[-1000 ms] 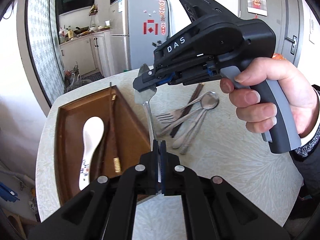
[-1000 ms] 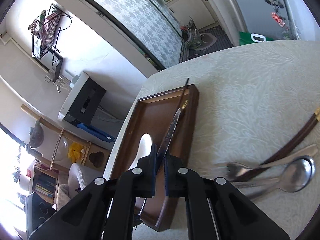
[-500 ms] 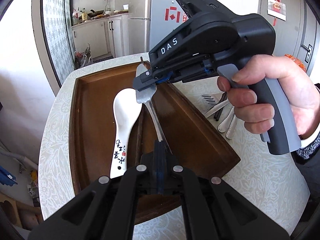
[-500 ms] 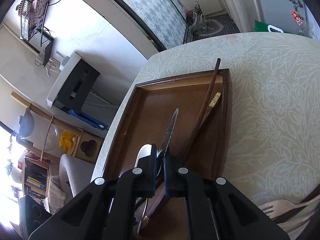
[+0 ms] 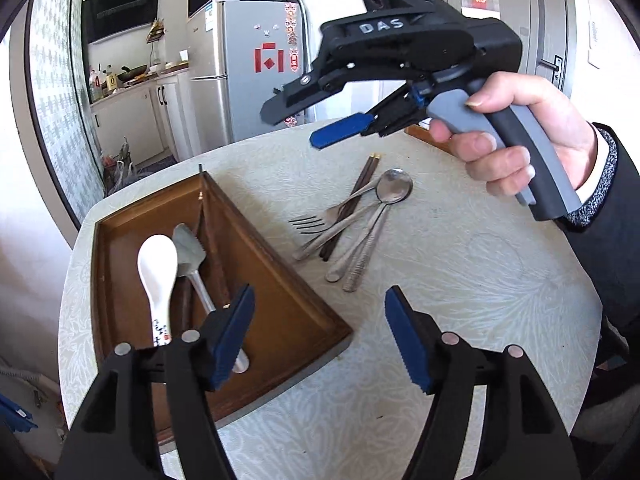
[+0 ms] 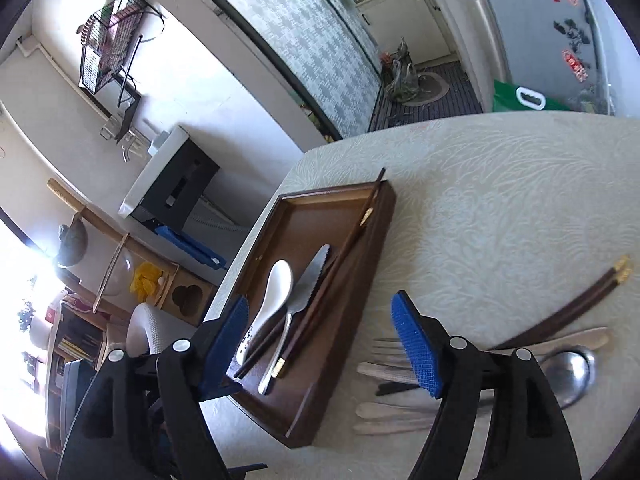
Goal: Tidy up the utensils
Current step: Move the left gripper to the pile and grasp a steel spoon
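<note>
Hovering above the table, the left gripper and the right gripper both have their jaws spread apart with nothing between them; both sets have just been opening, and the serrated knife now lies in the wooden tray, free of either tool.

In the left wrist view the tray sits at about 9 o'clock from the table's middle. Inside it, the white ceramic spoon lies just left of the knife, and dark chopsticks run along the knife's other side, one tip poking over the far rim. Out on the patterned tablecloth, at about 1 o'clock from the tray, the unsorted pile waits: a fork, a round-bowled metal spoon, another pair of chopsticks and further metal handles, all crossing or touching one another.

The next pick probably comes from that pile. Since the pieces overlap, it seems wise to take whichever lies on top and grip it at a handle end that sticks clear of the rest, so the neighbours are not dragged along. Laying it parallel to the knife would keep the tray tidy. A flat handle may slip, so the jaws should close squarely across it.
</note>
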Action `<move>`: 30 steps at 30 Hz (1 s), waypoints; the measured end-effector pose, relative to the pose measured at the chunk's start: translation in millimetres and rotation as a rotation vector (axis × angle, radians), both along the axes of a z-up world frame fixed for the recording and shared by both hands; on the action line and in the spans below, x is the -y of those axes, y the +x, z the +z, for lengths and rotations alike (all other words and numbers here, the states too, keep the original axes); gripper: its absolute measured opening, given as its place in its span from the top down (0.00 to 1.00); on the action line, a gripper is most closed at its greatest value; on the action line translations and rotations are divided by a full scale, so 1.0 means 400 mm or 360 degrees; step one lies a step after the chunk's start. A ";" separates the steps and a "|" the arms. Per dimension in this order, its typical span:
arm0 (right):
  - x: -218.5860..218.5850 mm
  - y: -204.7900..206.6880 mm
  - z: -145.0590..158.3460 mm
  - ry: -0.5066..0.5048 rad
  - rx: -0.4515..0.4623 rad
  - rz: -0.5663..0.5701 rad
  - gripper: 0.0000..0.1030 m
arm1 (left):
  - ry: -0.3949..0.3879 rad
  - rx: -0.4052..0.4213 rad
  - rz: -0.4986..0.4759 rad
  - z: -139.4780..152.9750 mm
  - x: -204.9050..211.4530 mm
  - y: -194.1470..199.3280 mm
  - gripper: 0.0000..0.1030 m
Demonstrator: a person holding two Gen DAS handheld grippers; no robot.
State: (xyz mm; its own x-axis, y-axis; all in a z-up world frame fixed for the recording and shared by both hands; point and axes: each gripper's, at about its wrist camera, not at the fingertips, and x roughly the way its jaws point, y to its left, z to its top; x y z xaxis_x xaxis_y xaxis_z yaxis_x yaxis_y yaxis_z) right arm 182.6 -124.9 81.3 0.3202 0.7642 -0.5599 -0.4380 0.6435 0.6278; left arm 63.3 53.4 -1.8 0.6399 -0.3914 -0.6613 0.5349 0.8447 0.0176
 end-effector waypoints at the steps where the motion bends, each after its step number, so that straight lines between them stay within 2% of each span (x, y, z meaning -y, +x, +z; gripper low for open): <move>1: 0.036 -0.003 0.001 0.0012 0.0012 -0.0035 0.27 | 0.0007 -0.0004 -0.0009 -0.002 0.016 0.003 0.29; 7: 0.232 0.015 -0.078 0.0128 -0.0052 -0.0247 0.26 | 0.0013 -0.0045 -0.0031 -0.032 0.094 0.043 0.29; 13: 0.330 0.046 -0.169 0.0190 -0.0174 -0.0368 0.26 | 0.0118 0.0008 -0.0024 -0.026 0.155 0.102 0.29; 16: 0.340 0.046 -0.191 0.0205 -0.0203 -0.0390 0.26 | 0.0128 -0.0012 -0.0005 -0.023 0.169 0.149 0.29; 19: 0.326 0.032 -0.189 0.0178 -0.0200 -0.0341 0.29 | 0.0093 -0.0049 -0.0030 -0.026 0.193 0.179 0.29; 21: 0.315 0.020 -0.181 0.0219 -0.0205 -0.0273 0.40 | 0.0081 -0.0064 -0.0070 -0.034 0.218 0.179 0.29; 24: 0.289 0.000 -0.175 0.0147 -0.0191 -0.0231 0.54 | 0.0123 -0.0084 -0.0143 -0.054 0.252 0.161 0.29; 30: 0.296 -0.014 -0.205 0.0061 -0.0229 -0.0261 0.56 | 0.0193 -0.0108 -0.0168 -0.082 0.246 0.125 0.29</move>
